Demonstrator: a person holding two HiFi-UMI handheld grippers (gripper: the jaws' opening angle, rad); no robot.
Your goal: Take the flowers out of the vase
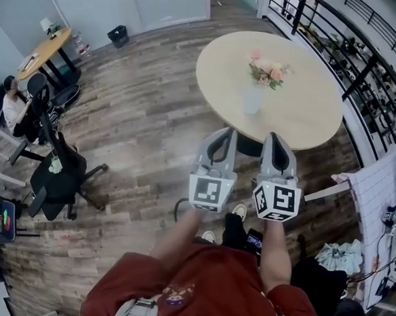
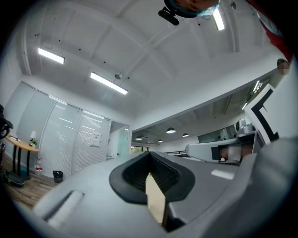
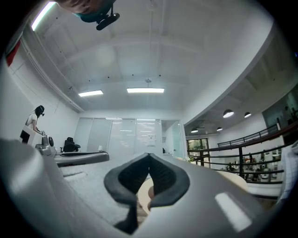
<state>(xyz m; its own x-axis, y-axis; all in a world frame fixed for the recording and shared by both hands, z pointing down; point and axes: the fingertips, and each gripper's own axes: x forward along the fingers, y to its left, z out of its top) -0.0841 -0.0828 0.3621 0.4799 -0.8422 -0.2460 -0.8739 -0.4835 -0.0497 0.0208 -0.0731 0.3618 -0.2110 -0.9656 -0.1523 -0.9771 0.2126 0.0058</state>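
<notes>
— Red shirt fills the bottom of the head view, and both forearms reach forward out of it. What are the hands carrying?
— Left gripper and right gripper, held side by side and both aimed at the round table.
— How do the jaws stand?
— Each pair is closed, tip against tip, with nothing gripped. Each gripper view shows only a pale sliver of tabletop behind the pads.
— And the flowers?
— The flowers sit in the vase, which stands upright near the middle of the table with its long axis vertical. The stems rise straight out of its mouth. Pink and peach blooms spread on top and lean a little toward the railing side.
— Are the grippers close to it?
— No, well apart. They hang over the wood floor by the table's near edge, and bare tabletop lies between their tips and the vase.
</notes>
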